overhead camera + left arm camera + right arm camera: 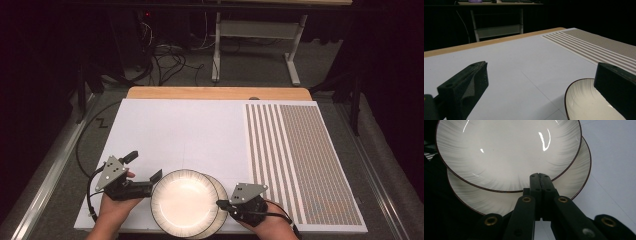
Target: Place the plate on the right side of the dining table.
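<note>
At the near edge of the counter point(165, 125), two plates are lying one on the other, the upper plate point(183, 201) sitting shifted to the left so that the lower plate point(223, 205) is peeking out at the right. Both are looking like glazed ceramic, pale with a thin dark rim line and faint grey brushing toward the edge, so I am judging them stiff, fairly heavy for their size, slick under a pad and liable to chip or crack if knocked or dropped. The rim is offering the only real hold, pinched top and bottom, and lifting slowly would be guarding against sliding. The left tool point(156, 177) is standing wide open just beside the upper plate's left rim, one jaw over that rim in its own view, not yet pressing on it. The right tool point(540, 178) is closed tight with nothing between its jaws, its tip resting over the exposed right part of the lower plate. Farther right a striped mat point(300, 160) is lying flat. No brand, label or writing is readable anywhere.
</note>
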`<action>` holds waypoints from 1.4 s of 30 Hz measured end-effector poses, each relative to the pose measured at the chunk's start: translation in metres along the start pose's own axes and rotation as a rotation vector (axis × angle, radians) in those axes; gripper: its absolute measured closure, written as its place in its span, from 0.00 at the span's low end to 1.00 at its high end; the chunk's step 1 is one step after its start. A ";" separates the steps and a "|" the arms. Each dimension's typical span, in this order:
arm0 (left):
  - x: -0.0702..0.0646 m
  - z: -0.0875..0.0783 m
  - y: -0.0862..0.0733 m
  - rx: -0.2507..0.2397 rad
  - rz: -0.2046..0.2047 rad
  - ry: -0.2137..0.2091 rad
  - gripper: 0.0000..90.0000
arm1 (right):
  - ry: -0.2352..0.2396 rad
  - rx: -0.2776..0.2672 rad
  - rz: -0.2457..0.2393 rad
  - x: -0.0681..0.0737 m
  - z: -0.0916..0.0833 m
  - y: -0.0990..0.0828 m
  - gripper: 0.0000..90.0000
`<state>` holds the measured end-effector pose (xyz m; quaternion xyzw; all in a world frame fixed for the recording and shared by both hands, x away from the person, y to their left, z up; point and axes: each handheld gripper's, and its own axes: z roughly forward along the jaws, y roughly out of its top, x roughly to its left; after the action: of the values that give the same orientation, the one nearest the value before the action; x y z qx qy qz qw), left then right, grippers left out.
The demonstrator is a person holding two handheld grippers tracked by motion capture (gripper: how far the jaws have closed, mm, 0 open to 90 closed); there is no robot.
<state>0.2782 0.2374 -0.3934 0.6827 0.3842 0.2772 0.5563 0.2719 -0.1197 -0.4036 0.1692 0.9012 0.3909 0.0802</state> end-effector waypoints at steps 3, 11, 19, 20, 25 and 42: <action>0.000 0.000 0.000 0.000 -0.001 0.000 0.00 | -0.002 0.001 -0.003 0.000 0.000 0.000 1.00; 0.000 -0.001 0.000 0.000 0.000 0.001 0.00 | 0.010 0.005 -0.007 0.001 0.000 0.000 1.00; 0.001 -0.001 0.000 -0.003 -0.001 0.002 0.00 | 0.017 0.008 -0.017 0.005 0.001 0.000 1.00; 0.001 -0.001 0.001 -0.002 0.000 0.002 0.00 | 0.022 0.011 -0.021 0.005 0.003 0.001 1.00; 0.002 -0.003 0.001 -0.008 0.000 0.005 0.00 | 0.030 0.023 -0.035 0.009 0.009 0.003 1.00; 0.002 -0.005 0.009 -0.008 -0.018 0.006 0.00 | 0.035 0.030 -0.044 0.013 0.019 0.009 1.00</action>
<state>0.2776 0.2411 -0.3837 0.6763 0.3909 0.2759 0.5601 0.2670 -0.0963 -0.4094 0.1437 0.9117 0.3784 0.0706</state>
